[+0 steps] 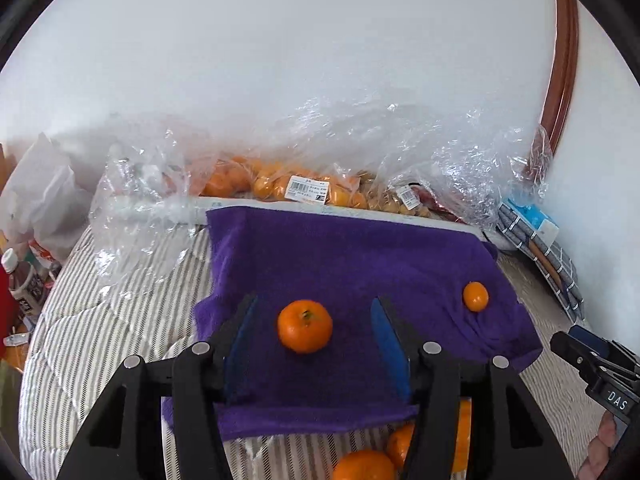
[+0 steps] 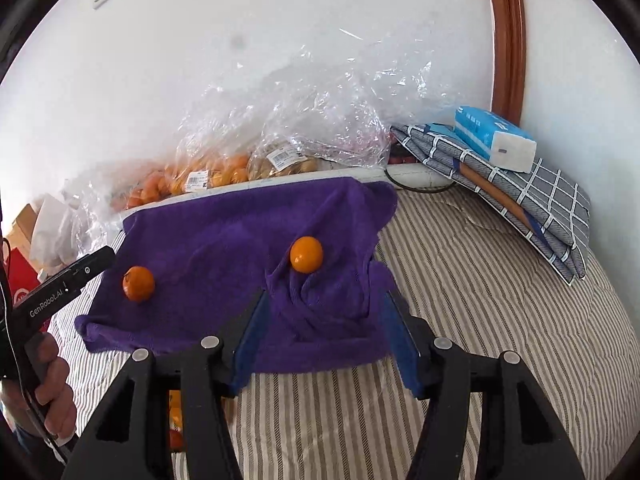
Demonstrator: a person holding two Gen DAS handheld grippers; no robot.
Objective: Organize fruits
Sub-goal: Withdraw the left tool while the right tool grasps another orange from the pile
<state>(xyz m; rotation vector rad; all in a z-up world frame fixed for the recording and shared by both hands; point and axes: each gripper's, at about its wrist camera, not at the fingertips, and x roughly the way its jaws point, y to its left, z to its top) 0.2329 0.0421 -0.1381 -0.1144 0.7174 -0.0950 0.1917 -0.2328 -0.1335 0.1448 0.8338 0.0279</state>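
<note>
One tangerine [image 1: 305, 325] between open left tongs [image 1: 314, 312], untouched, on purple towel [image 1: 348, 256]

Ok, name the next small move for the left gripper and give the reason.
Probably ease the left gripper forward and close: its jaws stand open either side of the larger orange on the purple towel, not yet touching it.

I see both views bright with soft, even daylight and faint shadows. Glare sparkles on the plastic bags [image 1: 360, 140] toward 12 o'clock. Fisheye bending curves the edges, black corners vignette, and fine detail looks slightly soft.
</note>
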